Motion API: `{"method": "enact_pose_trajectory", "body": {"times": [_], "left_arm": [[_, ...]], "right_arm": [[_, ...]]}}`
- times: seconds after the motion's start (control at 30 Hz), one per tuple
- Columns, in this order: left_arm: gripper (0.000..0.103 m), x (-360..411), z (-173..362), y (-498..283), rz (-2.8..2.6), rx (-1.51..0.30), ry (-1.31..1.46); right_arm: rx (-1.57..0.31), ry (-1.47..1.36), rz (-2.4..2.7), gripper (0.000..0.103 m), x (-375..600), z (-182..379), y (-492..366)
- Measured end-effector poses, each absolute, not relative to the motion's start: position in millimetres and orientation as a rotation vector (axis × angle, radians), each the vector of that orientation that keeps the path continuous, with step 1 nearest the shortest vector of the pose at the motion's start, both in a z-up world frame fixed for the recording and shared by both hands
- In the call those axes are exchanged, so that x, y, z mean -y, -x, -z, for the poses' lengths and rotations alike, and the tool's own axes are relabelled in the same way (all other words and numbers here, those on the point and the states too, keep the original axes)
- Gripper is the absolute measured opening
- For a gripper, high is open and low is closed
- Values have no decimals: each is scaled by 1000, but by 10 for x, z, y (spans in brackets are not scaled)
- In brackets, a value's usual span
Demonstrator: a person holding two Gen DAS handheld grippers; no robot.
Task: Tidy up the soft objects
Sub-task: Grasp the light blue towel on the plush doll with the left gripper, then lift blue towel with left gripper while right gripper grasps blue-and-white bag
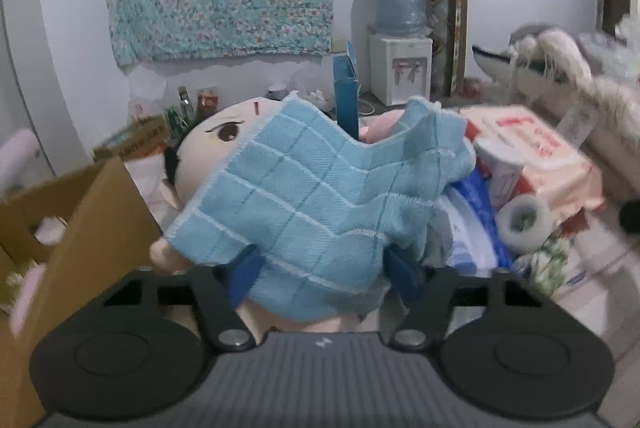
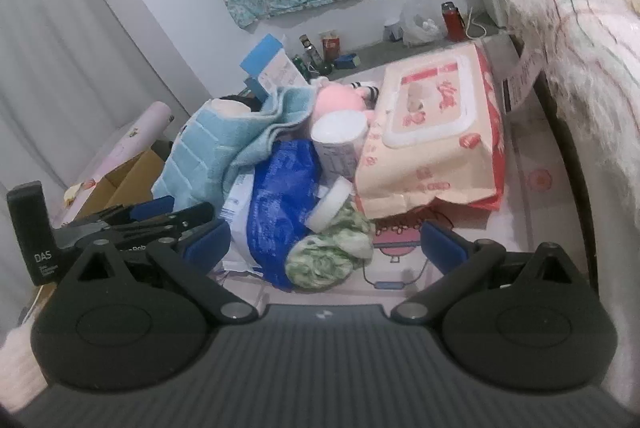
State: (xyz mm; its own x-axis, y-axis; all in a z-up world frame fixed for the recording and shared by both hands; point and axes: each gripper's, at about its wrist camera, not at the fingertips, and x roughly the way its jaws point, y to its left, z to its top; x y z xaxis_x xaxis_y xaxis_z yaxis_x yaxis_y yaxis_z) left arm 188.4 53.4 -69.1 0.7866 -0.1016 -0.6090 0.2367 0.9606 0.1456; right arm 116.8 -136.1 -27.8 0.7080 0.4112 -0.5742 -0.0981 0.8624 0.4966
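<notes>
Left tongs [image 1: 322,264] pinching quilted blue towel [image 1: 316,187] (soft, checked), right tongs [image 2: 324,242] spread.

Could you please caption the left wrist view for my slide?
Left gripper straddling a blue checked towel draped over a plush doll, beside a cardboard box.

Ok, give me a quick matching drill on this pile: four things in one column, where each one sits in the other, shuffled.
Things:
1. blue checked towel
2. wet-wipes pack
3. green-and-white cloth
4. cardboard box

Places:
A. near foot of the pile, beside the blue bag
B. draped over the plush doll
C. left of the pile, by the doll's head
D. right side of the pile, lid facing up

Pairs: 1-B, 2-D, 3-A, 4-C
</notes>
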Motion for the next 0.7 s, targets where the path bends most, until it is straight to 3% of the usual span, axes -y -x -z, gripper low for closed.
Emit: {"method": "enact_pose_trajectory", "body": {"times": [0.1, 0.23, 0.27, 0.6, 0.7], "left_arm": [[44, -497, 716, -1869, 167, -629, -306], [14, -550, 659, -1839, 168, -627, -302], [12, -561, 626, -1829, 168, -626, -292], [11, -644, 326, -1574, 147, -638, -251], [21, -724, 251, -1532, 106, -636, -252]], "right_arm": [[-744, -468, -285, 102, 1363, 329, -1190], [-730, -448, -300, 102, 1314, 292, -1166], [-722, -437, -306, 102, 1294, 272, -1160], [-679, -424, -333, 102, 1295, 207, -1055], [-674, -444, -336, 102, 1332, 209, -1040]]}}
